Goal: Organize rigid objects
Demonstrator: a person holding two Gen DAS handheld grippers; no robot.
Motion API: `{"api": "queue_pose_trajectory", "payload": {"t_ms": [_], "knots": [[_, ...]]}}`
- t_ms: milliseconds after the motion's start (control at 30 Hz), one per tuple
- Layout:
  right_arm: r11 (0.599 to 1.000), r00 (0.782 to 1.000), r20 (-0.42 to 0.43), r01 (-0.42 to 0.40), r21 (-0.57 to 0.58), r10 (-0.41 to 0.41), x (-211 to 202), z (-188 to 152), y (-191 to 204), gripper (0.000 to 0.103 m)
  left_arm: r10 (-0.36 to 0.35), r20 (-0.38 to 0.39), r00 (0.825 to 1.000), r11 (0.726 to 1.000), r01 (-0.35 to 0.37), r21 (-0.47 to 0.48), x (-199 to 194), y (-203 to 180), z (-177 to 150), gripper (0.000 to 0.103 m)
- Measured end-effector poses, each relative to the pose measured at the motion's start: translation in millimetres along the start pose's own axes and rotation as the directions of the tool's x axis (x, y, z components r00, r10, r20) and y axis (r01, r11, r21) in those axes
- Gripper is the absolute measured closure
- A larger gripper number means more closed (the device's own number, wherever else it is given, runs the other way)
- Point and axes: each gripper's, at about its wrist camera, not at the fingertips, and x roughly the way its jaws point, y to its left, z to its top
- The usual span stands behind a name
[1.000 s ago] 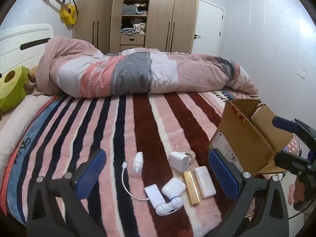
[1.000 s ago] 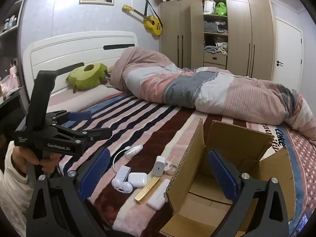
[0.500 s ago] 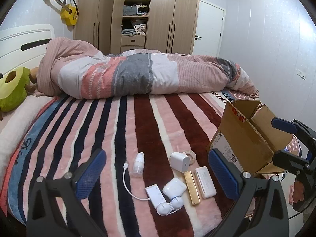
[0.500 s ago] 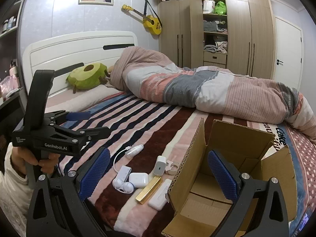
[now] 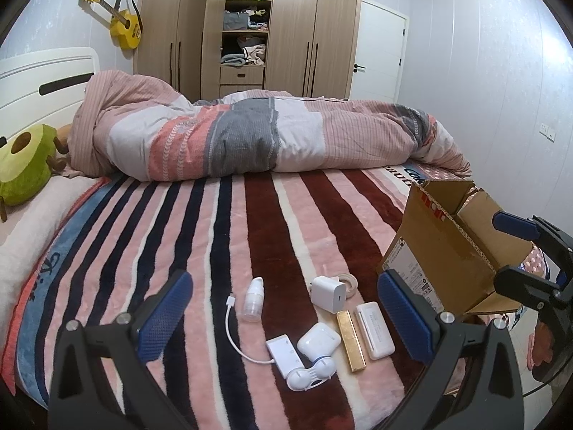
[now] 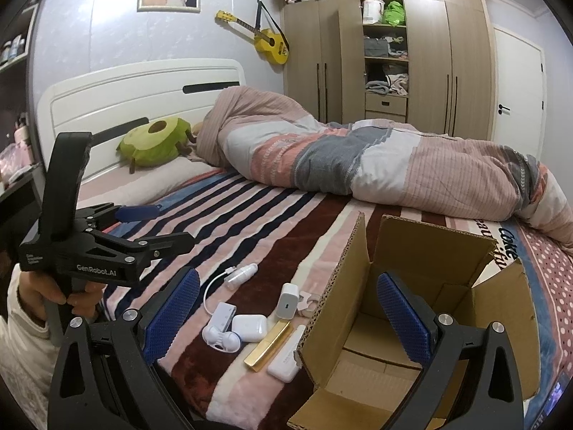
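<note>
Small items lie near the bed's front edge: a white charger cube point(image 5: 328, 294), a gold bar point(image 5: 351, 335), a white power bank point(image 5: 374, 326), a white earbud case point(image 5: 318, 340), a white adapter with cable point(image 5: 284, 354), a small bottle point(image 5: 253, 299) and a tape ring point(image 5: 349, 283). An open, empty cardboard box point(image 6: 422, 308) stands to their right. My left gripper point(image 5: 284, 317) is open above the items. My right gripper point(image 6: 284, 317) is open at the box's left wall. Both are empty.
A rolled pink and grey duvet point(image 5: 250, 139) lies across the far side of the striped blanket point(image 5: 150, 236). A green avocado plush point(image 5: 25, 168) sits by the headboard. A wardrobe point(image 5: 247, 28) and a door point(image 5: 379, 50) stand behind.
Both grippers have shifted slightly, with the views drifting a little. The items and the box have not moved. Both grippers stay open.
</note>
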Motion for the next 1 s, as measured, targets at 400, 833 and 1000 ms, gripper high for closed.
{"api": "queue_pose_trajectory", "payload": {"t_ms": [400,833,1000], "knots": [[1.0,1.0,0.004,0.002,0.009,-0.002,-1.1,-1.2,-1.8,0.003,0.0,0.0,1.0,1.0,0.0,0.0,-0.6,1.5,2.1,0.0],[1.0,1.0,0.01,0.012,0.015,-0.012,-5.0,-0.7,-4.9,0.003,0.006,0.006,1.0,1.0,-0.006,-0.002,-1.0,2.4,4.7,0.0],[1.0,1.0,0.012,0.016,0.019,-0.016,-6.9,0.3,-7.4,0.003,0.005,0.006,1.0,1.0,-0.005,-0.002,-1.2,3.0,5.0,0.0]]}}
